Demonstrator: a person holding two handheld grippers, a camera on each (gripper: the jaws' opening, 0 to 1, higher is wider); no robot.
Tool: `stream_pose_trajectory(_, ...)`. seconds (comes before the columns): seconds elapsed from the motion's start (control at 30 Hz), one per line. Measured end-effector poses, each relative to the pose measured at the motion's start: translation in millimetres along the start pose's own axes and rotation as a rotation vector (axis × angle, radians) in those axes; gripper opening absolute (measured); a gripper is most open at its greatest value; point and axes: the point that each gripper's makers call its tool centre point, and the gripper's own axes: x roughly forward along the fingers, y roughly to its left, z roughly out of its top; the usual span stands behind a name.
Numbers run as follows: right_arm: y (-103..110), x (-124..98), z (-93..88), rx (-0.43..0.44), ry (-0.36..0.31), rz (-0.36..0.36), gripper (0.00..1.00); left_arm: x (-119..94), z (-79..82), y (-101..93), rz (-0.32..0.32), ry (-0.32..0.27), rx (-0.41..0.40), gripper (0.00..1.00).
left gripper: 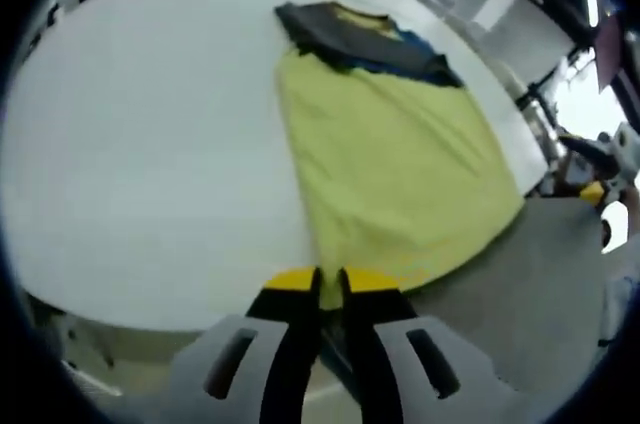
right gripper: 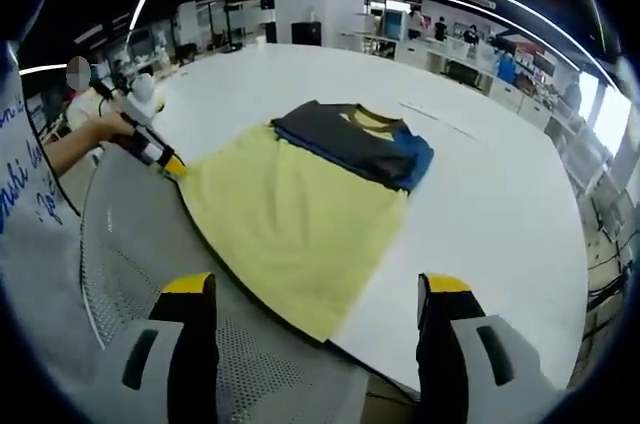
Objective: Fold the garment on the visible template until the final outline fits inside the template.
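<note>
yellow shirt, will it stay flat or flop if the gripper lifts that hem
The yellow and dark grey cloth shirt will probably flop: it lies limp and wrinkled on the white table. The left gripper, shut on its hem, likely lifts only that edge; it looks light.

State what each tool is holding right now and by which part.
The left tool is shut on the yellow garment, pinching the hem edge nearest it, near a corner of the hem. The right tool is open and holds nothing.
</note>
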Motion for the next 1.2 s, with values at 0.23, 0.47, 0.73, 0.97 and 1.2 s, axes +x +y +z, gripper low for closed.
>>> stream_pose_trajectory(0.23, -3, 11, -11.2, 0.032, 0.041, 0.002, 0.77, 1, -1.5, -0.4, 0.003, 0.007, 0.0, 0.01)
stream_pose_trajectory(0.47, -5, 23, -33.5, 0.086, 0.117, 0.02, 0.59, 1, -2.0, -0.5, 0.013, 0.014, 0.014, 0.0)
stream_pose_trajectory(0.73, -6, 36, -51.7, 0.106, 0.209, 0.033, 0.4, 0, -2.3, -0.7, 0.021, 0.02, 0.03, 0.0)
stream_pose_trajectory(0.97, -9, 47, -61.2, 0.16, 0.247, 0.053, 0.32, 0, -2.4, -0.9, 0.019, 0.017, 0.025, 0.0)
stream_pose_trajectory(1.2, -13, 55, -80.2, 0.187, 0.329, 0.04, 0.24, 0, -1.8, -0.5, 0.019, 0.012, 0.013, 0.0)
